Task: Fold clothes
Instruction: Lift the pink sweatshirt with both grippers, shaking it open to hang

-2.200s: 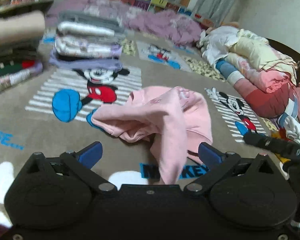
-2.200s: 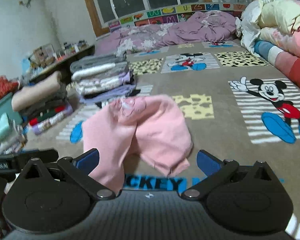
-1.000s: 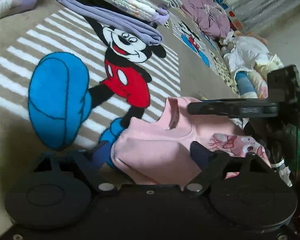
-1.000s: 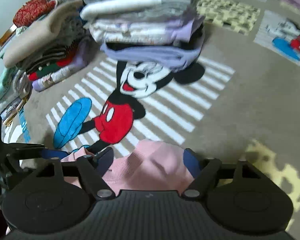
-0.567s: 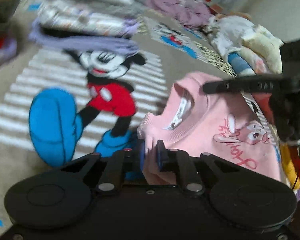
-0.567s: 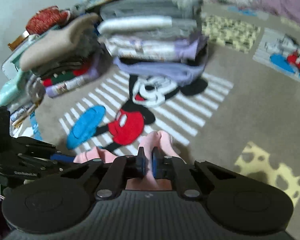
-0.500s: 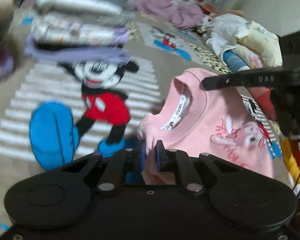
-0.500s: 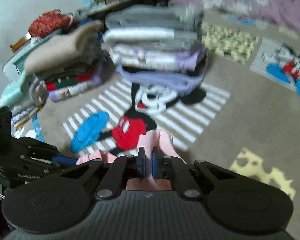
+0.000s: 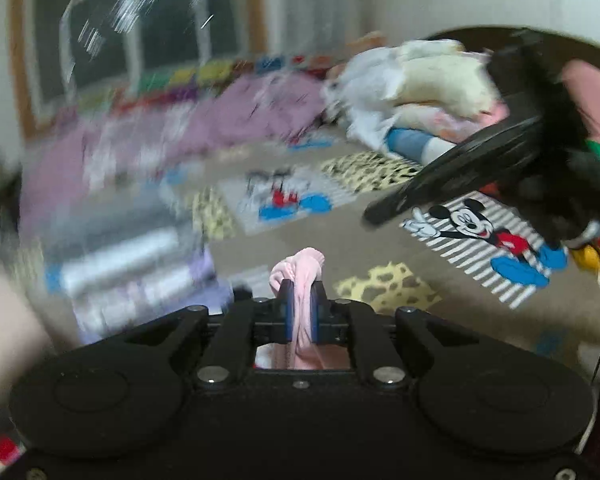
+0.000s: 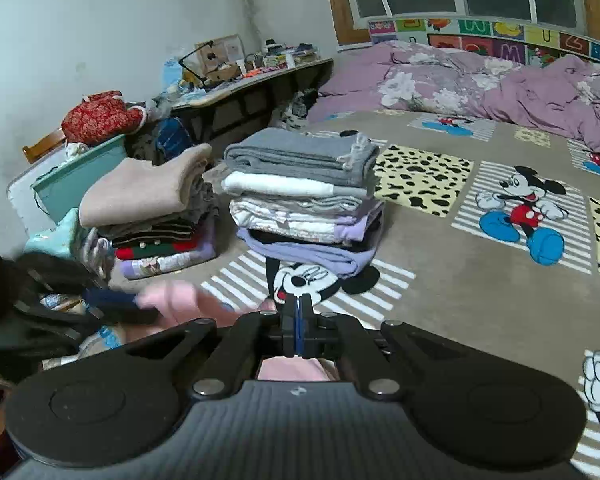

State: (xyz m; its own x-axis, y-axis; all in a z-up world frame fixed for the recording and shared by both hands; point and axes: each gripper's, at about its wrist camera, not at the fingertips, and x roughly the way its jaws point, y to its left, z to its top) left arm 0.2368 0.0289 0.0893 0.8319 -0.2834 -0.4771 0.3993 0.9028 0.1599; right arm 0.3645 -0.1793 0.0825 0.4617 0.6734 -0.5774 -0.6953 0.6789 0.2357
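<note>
My left gripper is shut on a bunched fold of the pink sweatshirt, held up above the Mickey Mouse blanket; this view is motion-blurred. My right gripper is shut on the same pink sweatshirt, whose cloth hangs below and to the left of the closed jaws. The right gripper shows as a dark shape at the right of the left wrist view. The left gripper shows dark at the left of the right wrist view.
Two stacks of folded clothes stand ahead on the blanket: a grey-topped one and a beige-topped one. A purple quilt lies at the back. Piled bedding lies to the right. A cluttered shelf runs along the left wall.
Both grippers closed on the pink sweatshirt's shoulders and have lifted it off the blanket. The views have swung upward; the left view now blurs with motion.
</note>
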